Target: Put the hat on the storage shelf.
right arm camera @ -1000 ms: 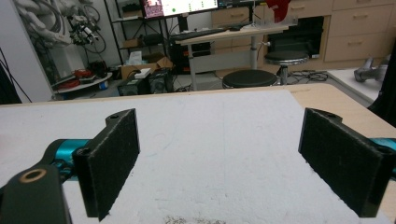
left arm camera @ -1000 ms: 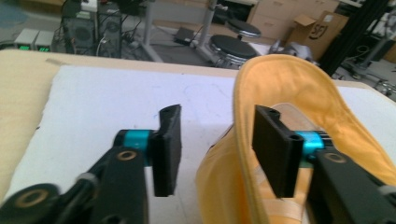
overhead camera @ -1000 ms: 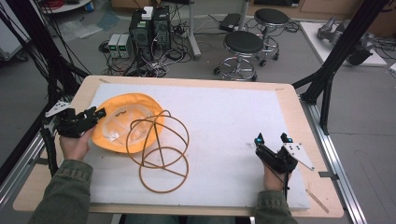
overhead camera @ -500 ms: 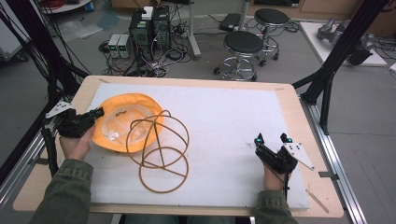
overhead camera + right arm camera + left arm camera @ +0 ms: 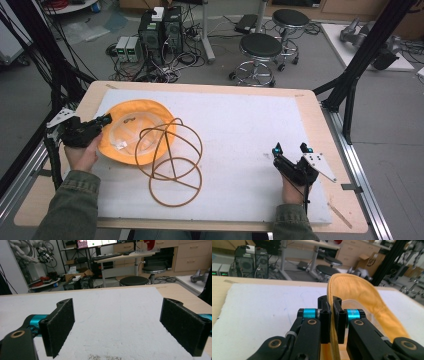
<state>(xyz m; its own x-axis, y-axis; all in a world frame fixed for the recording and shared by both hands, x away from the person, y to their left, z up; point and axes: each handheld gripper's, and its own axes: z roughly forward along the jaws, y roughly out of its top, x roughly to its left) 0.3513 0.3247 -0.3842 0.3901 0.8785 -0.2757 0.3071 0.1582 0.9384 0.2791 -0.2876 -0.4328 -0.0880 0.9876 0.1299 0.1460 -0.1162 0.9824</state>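
Grey floor with two black stools and computer towers.

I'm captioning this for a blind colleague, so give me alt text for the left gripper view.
The left gripper is shut on the upturned brim of an orange hat, the fabric edge pinched between its two black jaws. The hat lies on a white mat over a wooden table, with computer towers and a stool on the floor behind.
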